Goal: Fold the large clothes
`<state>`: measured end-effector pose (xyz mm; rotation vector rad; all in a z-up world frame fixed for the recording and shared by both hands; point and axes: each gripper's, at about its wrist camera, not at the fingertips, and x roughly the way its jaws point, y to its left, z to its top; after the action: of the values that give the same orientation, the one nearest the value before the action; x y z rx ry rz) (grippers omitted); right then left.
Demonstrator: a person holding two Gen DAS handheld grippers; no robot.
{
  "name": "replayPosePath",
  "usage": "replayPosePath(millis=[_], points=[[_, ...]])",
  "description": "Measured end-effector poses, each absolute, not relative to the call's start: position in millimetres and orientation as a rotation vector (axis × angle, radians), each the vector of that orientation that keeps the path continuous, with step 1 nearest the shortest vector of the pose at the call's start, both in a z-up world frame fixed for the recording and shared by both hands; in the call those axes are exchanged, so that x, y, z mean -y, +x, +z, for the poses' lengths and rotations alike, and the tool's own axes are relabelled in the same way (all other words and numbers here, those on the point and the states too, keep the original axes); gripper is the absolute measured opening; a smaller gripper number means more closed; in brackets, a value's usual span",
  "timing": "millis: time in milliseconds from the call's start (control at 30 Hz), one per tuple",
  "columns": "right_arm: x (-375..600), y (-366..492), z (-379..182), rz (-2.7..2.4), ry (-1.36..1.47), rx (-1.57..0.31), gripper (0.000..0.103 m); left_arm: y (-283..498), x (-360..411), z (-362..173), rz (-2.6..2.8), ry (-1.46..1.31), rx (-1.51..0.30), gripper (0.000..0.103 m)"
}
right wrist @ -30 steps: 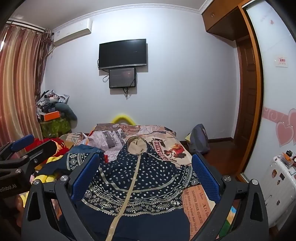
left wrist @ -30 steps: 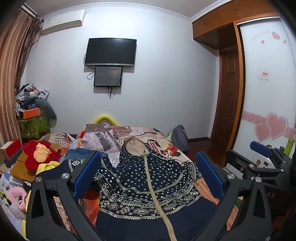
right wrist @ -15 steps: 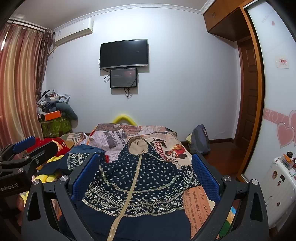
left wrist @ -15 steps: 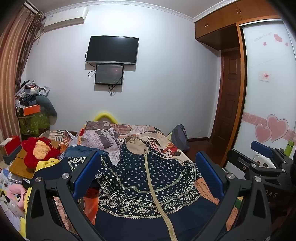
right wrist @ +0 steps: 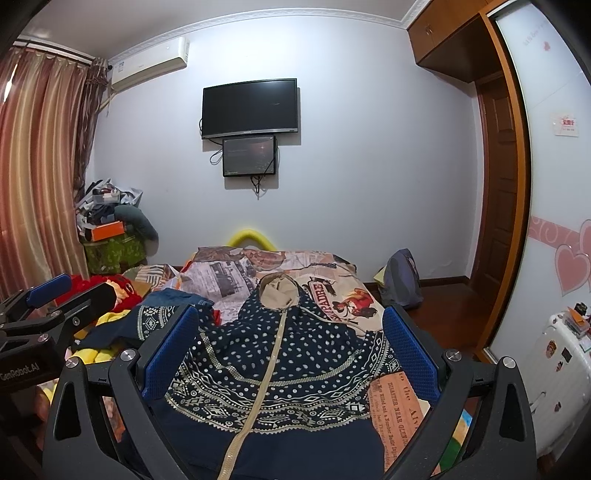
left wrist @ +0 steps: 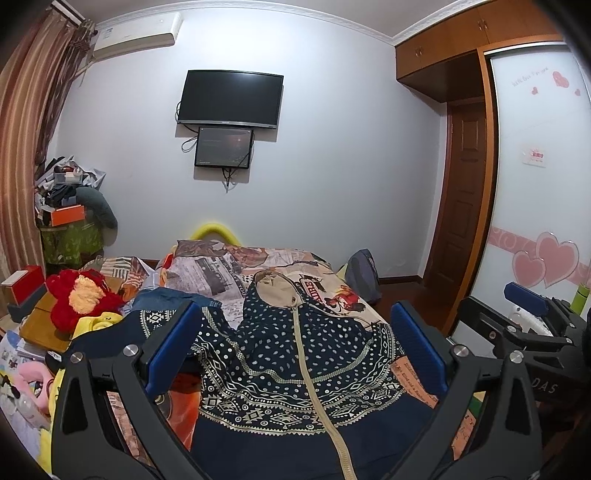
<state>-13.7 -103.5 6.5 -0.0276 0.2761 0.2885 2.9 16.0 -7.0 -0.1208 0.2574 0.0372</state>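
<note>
As a navy hooded jacket (left wrist: 295,365) lies spread front-up along the middle of a bed (left wrist: 229,266), two hand-held grippers hang above its near end, neither touching the cloth. The left gripper (left wrist: 295,347) has its blue-padded fingers (left wrist: 173,347) spread wide, with nothing between them; the right gripper (right wrist: 284,347) is likewise splayed and holds nothing. In the left wrist view the right gripper (left wrist: 532,325) shows at the right edge, beside the bed's right side; in the right wrist view the left gripper (right wrist: 48,314) shows at the left edge.

The jacket (right wrist: 273,369), dotted and banded with pale geometric trim, has its beige zipper (left wrist: 314,384) closed down the centre and its tan-lined hood (left wrist: 275,288) pointing toward the far end of the bed. One sleeve (left wrist: 147,325) reaches out toward the bed's left edge, where it lies over a heap of other things: a red plush toy (left wrist: 81,295), a yellow item (left wrist: 96,321) and a piece of blue denim (left wrist: 166,297). The bed carries a printed newspaper-pattern cover (right wrist: 221,273).

On the wall beyond the far end hang a dark television (left wrist: 231,98) and a smaller screen (left wrist: 223,147) just below it, with an air conditioner (left wrist: 135,35) high in the left corner. A backpack (right wrist: 400,278) sits on the floor near the bed's far right corner, and a white suitcase (right wrist: 557,373) stands by the wardrobe.
</note>
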Motion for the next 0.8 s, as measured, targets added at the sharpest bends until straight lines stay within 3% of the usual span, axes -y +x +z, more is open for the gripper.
replayPosePath(millis=[800], points=[[102.1,-14.9,5.4,0.292,-0.028,-0.278,0.099,5.0,-21.9,-9.0,0.045,-0.133,-0.262,0.103]])
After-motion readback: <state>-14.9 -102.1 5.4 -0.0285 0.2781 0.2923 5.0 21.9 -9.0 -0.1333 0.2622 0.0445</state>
